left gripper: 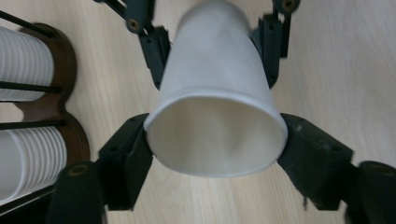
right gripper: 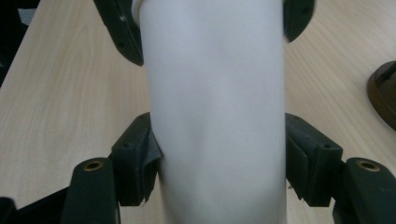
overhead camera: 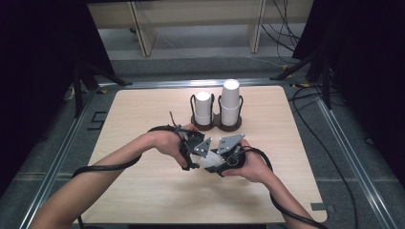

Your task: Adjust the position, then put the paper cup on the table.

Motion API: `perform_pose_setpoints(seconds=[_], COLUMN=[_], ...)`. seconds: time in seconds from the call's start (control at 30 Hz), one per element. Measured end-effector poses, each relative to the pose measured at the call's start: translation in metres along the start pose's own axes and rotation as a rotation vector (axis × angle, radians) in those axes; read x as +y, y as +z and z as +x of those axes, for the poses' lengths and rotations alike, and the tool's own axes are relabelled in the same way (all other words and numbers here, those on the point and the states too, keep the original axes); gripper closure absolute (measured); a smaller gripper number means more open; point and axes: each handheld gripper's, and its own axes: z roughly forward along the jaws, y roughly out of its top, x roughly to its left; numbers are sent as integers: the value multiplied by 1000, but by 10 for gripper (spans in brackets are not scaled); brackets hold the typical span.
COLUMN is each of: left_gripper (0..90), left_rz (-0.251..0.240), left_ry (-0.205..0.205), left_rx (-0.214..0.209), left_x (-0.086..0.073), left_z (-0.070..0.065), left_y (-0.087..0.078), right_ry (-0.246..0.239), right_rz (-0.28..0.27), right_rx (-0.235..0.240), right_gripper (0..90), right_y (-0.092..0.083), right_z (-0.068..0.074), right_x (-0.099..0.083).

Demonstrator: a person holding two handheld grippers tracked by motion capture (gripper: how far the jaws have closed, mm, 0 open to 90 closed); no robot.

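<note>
Two hand-held grippers meet over the middle of a pale wooden counter (overhead camera: 143,191), sharing one white paper cup (overhead camera: 210,162) held on its side above the surface. The right gripper (right gripper: 219,149) has its jaws clenched on the cup's wall, both pads pressed into the paper, which dimples slightly under them. The left gripper (left gripper: 215,140) brackets the cup's open rim; its jaws lie against the rim at either side, though whether they press or merely touch is hard to judge from the blurred edge, and they look eased off rather than squeezing. Behind the hands, near the counter's far edge, a dark wooden twin cup holder (overhead camera: 217,125) carries two stacks of white paper cups (overhead camera: 230,101), the right stack taller than the left.

The step in hand appears to be a hand-over, the cup passing from the left gripper to the right. The next move likely calls for the left jaws to draw clear of the rim without dragging it, while the right grip stays firm yet light enough not to crush the thin wall.
</note>
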Motion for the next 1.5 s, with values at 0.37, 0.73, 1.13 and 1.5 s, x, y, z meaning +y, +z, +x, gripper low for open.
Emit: perform_pose_setpoints(seconds=[0.37,0.73,1.13,1.5], left_gripper=[150,148,140,132], left_rz=[-252,-510,-785,-738], left_ry=[-105,-317,-682,-561], left_rx=[146,309,513,657], left_x=[-31,-70,-100,-128], left_z=[-9,-39,-76,-77], left_y=[-15,-12,20,23], right_ry=[68,166,215,262], right_rz=[-152,-338,-493,-509], right_rx=[-104,-228,-278,-302], right_gripper=[342,342,338,338], right_y=[-1,-11,-12,-11], right_z=[3,2,2,4], right_x=[-20,-37,-39,-39])
